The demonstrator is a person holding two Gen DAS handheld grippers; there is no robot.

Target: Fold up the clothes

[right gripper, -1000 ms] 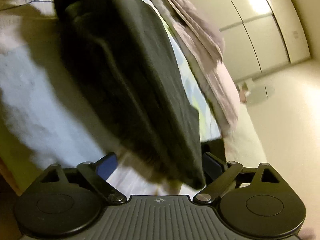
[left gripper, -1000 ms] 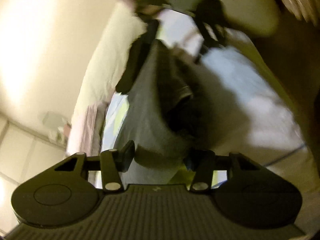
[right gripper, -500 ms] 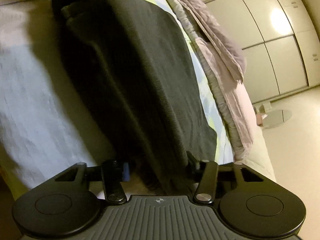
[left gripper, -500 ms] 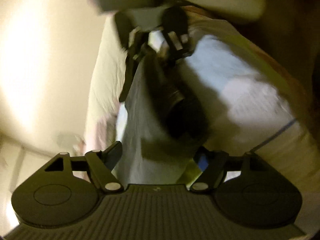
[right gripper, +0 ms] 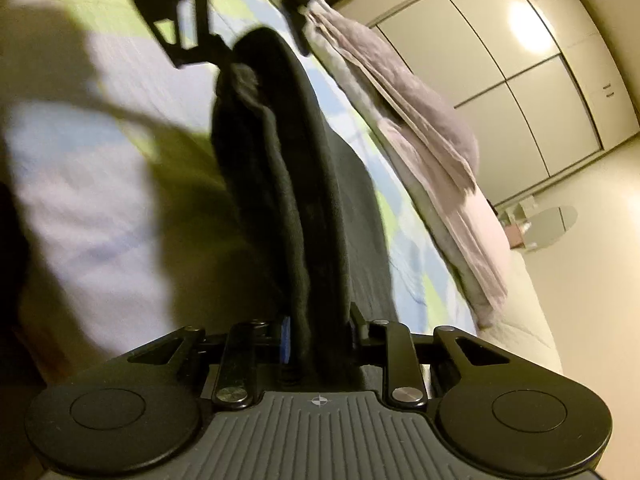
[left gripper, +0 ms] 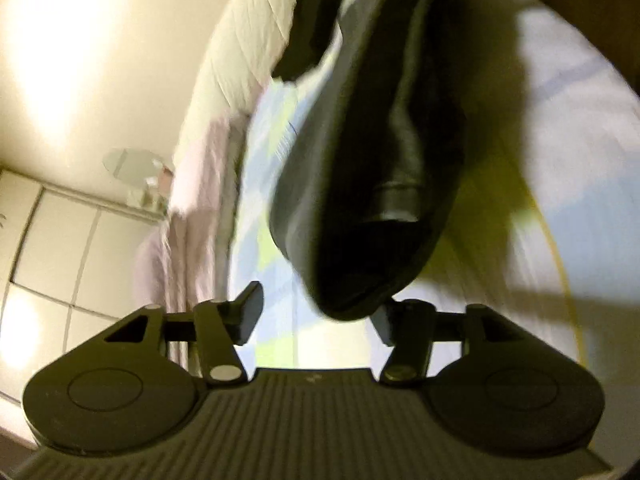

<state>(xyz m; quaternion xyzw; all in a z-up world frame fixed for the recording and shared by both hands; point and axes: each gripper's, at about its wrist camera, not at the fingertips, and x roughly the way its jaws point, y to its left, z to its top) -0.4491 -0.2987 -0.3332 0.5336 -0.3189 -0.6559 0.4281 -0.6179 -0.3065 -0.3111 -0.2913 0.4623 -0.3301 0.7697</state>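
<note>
Right gripper (right gripper: 316,332): jaws narrow and closing, a thick bunch of the dark garment (right gripper: 304,208) between them. Cloth fills the gap and both fingers look pressed against it, so it reads as a grip on the fabric. From the jaws the garment runs as a long rolled ridge toward 12 o'clock, stretched over the bed (right gripper: 80,184).

Left gripper (left gripper: 316,316): jaws about half wide and closing. The rounded lower end of the garment (left gripper: 360,184) hangs just above the gap, nearer the right finger (left gripper: 386,324). The left finger (left gripper: 248,312) is clear of the cloth. Contact on the right side cannot be told because of blur. No pinch visible.

In the left view the garment comes down from 12 o'clock, where the other gripper's linkage is partly seen at the top edge, and ends just short of the fingers at 6. A hemmed cuff or sleeve opening shows on its front face.

In the right view the left gripper (right gripper: 188,20) sits at 11 o'clock, at the far end of the garment; whether it touches there cannot be told.

Bed sheet is pale with green and blue patches. A pinkish blanket (right gripper: 432,168) lies along the bed edge at 2 o'clock in the right view and at 9 o'clock in the left (left gripper: 192,200). Wardrobe doors (right gripper: 532,80) are at 1–2 o'clock in the right view. Both frames are motion-blurred.
</note>
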